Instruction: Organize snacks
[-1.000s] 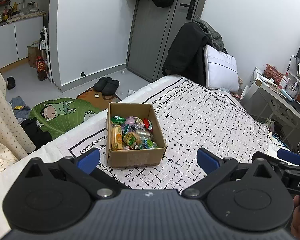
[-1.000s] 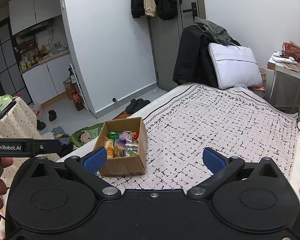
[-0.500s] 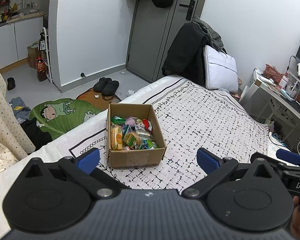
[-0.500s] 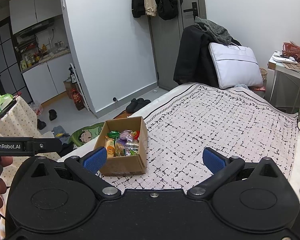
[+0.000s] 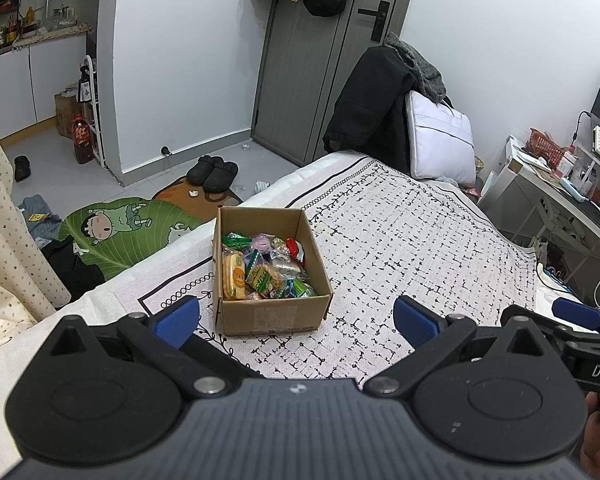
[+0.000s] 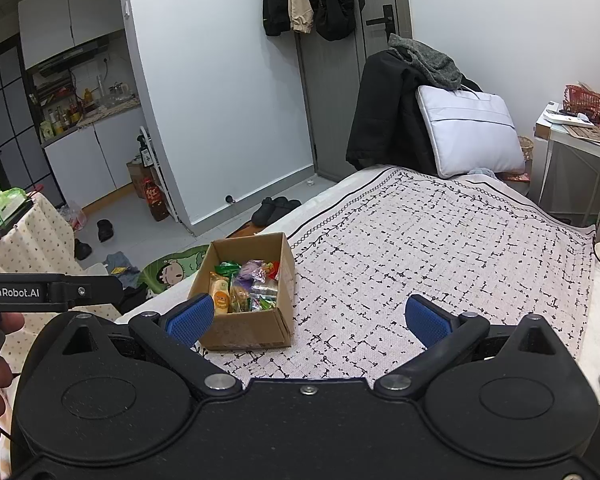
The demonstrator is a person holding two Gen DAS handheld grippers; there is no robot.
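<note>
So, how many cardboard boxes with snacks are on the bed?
1. The cardboard box stands open near the bed's left edge, ahead of the open left gripper, snacks inside. No other shows on the bed.

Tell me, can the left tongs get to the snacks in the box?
Probably yes. The left tongs are open and empty, and the cardboard box sits just ahead on the bed cover with its top open. Nothing lies between them and the snacks.

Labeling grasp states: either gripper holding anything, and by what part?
Nothing held. Left gripper and right gripper both open and empty; snacks sit in the cardboard box.
</note>
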